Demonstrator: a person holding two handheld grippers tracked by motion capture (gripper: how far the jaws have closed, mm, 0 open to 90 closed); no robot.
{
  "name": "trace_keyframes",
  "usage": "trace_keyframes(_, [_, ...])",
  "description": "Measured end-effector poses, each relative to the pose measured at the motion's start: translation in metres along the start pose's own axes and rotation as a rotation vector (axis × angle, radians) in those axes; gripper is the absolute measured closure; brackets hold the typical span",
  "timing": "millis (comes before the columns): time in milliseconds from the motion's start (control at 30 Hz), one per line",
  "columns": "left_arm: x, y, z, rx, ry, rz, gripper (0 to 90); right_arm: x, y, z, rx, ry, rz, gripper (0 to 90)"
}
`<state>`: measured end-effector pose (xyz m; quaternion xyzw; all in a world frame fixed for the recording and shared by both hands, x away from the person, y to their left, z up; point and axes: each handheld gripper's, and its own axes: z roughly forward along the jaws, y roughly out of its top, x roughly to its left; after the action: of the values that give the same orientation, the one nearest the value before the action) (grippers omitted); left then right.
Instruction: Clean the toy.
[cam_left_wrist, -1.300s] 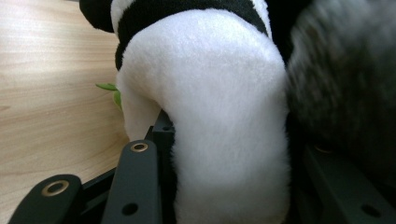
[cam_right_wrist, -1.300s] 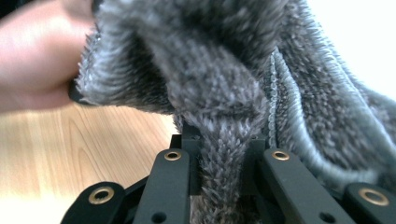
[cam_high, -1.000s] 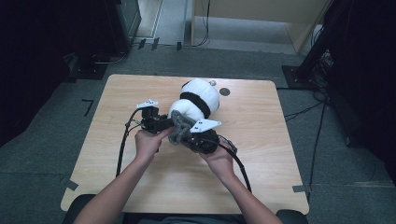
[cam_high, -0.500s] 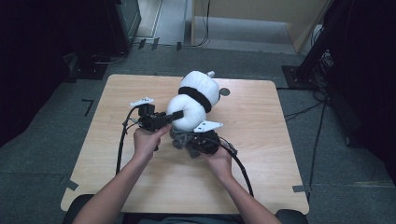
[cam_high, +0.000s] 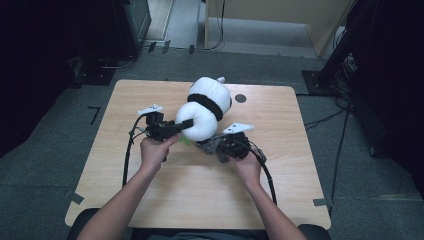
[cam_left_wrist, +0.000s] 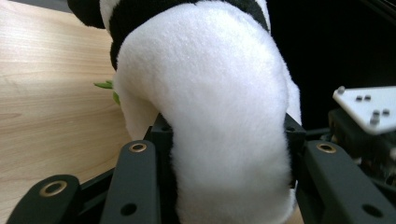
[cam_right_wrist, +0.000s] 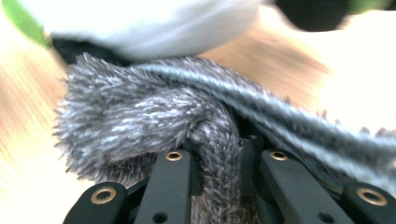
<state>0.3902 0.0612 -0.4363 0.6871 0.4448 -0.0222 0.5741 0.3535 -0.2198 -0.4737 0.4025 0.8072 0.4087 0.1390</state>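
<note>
A white plush panda (cam_high: 207, 107) with a black band lies on the wooden table (cam_high: 150, 95). My left gripper (cam_high: 186, 125) is shut on its near white end; in the left gripper view the jaws press into the white plush (cam_left_wrist: 219, 107) from both sides. My right gripper (cam_high: 214, 146) sits just right of it, low over the table, shut on a grey fuzzy knitted piece (cam_right_wrist: 140, 121) that bunches between the jaws and trails off to the right. A small green bit (cam_high: 185, 141) shows under the panda.
The right gripper's white plate (cam_left_wrist: 369, 105) shows at the right of the left gripper view. A dark round spot (cam_high: 240, 98) marks the table behind the panda. Black cables (cam_high: 127, 155) trail from both grippers toward the near edge. Dark equipment stands on the floor around the table.
The right gripper has pulled the grey knitted piece away from the panda, to the right and lower toward the table. The panda has shifted slightly in the left gripper's hold.
</note>
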Motion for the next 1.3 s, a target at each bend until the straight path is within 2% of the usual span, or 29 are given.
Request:
trace_keyframes(133, [0.002,0.0,-0.001,-0.004,0.001,-0.003,55.9,-0.012,0.002,-0.013,-0.03,-0.007,0.059,80.2])
trace_keyframes(233, [0.003,0.002,-0.003,-0.018,-0.001,-0.008,55.9,-0.014,0.006,-0.021,-0.055,-0.012,0.058,80.3])
trace_keyframes(333, [0.005,0.003,-0.007,-0.021,0.016,-0.006,55.9,-0.017,0.01,-0.031,-0.094,-0.022,0.053,80.4])
trace_keyframes(433, [0.008,0.003,-0.008,-0.019,0.028,-0.009,55.9,-0.024,0.015,-0.044,-0.13,-0.024,0.071,80.3])
trace_keyframes(533, [0.008,0.001,-0.005,-0.011,0.035,-0.013,55.9,-0.021,0.02,-0.053,-0.175,-0.003,0.083,80.3])
trace_keyframes(633, [0.006,-0.002,0.0,-0.002,0.032,-0.008,55.8,-0.012,0.025,-0.055,-0.19,0.02,0.067,80.3])
trace_keyframes(767, [0.0,-0.006,0.006,0.009,0.02,-0.003,55.6,0.005,0.033,-0.053,-0.193,0.059,0.022,80.3])
trace_keyframes(867, [-0.005,-0.007,0.008,0.007,0.007,-0.007,55.5,0.018,0.037,-0.052,-0.197,0.093,0.009,80.3])
trace_keyframes(933, [-0.007,-0.006,0.008,0.003,0.014,0.003,55.5,0.027,0.038,-0.048,-0.188,0.107,0.005,80.3])
trace_keyframes(1000, [-0.007,-0.006,0.008,0.002,0.016,0.003,55.5,0.03,0.039,-0.047,-0.186,0.108,-0.002,80.3])
trace_keyframes(1100, [-0.008,-0.007,0.009,0.0,0.029,0.0,55.5,0.041,0.038,-0.038,-0.176,0.133,-0.008,80.3])
trace_keyframes(1167, [-0.01,-0.007,0.009,-0.002,0.026,-0.002,55.5,0.05,0.036,-0.03,-0.155,0.149,-0.04,80.3])
trace_keyframes(1200, [-0.01,-0.007,0.009,-0.002,0.026,-0.002,55.5,0.05,0.036,-0.03,-0.155,0.149,-0.04,80.3])
trace_keyframes(1233, [-0.01,-0.007,0.009,-0.001,0.019,-0.007,55.5,0.057,0.035,-0.026,-0.14,0.152,-0.064,80.3])
trace_keyframes(1267, [-0.01,-0.006,0.008,-0.007,0.011,-0.014,55.5,0.067,0.032,-0.019,-0.134,0.143,-0.112,80.3])
trace_keyframes(1300, [-0.011,-0.006,0.008,-0.008,0.012,-0.013,55.5,0.071,0.031,-0.016,-0.133,0.135,-0.131,80.3])
